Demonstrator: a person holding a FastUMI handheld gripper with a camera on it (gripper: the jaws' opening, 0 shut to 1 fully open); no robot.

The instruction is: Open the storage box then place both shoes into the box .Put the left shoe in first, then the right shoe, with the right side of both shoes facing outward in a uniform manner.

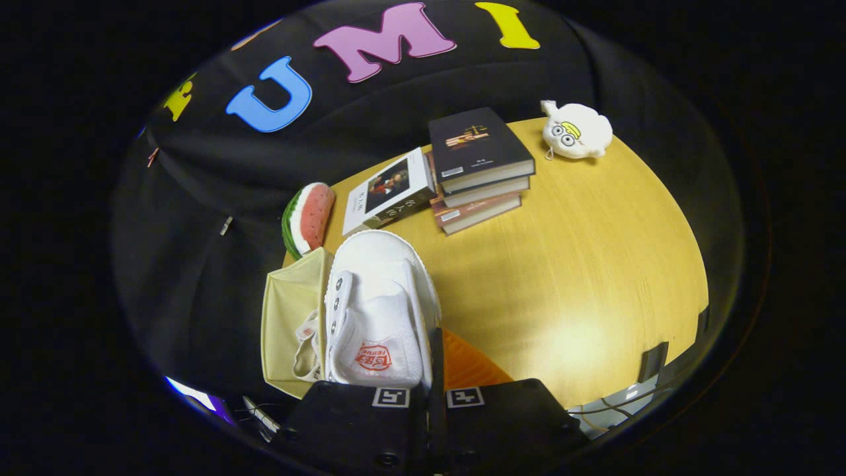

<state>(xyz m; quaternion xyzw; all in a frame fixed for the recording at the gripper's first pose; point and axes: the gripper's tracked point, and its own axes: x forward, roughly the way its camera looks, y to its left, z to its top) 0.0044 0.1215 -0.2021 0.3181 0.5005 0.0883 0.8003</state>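
A white canvas shoe [377, 311] with a red logo on its tongue lies on its side just ahead of my fingers, toe pointing away, over the open beige storage box [284, 311]. My gripper [433, 390] is shut on the shoe's rear edge, the fingers close together. Part of another white shoe [305, 344], with laces, shows inside the box to the left of the held shoe. An orange ribbed surface [466, 367] sits right of the shoe, just ahead of the right finger; I cannot tell what it belongs to.
The box stands at the near left edge of a round wooden table [581, 264]. Beyond it are a watermelon-slice toy [309, 217], a single book [386, 192], a stack of books [479, 165] and a white plush toy [576, 130].
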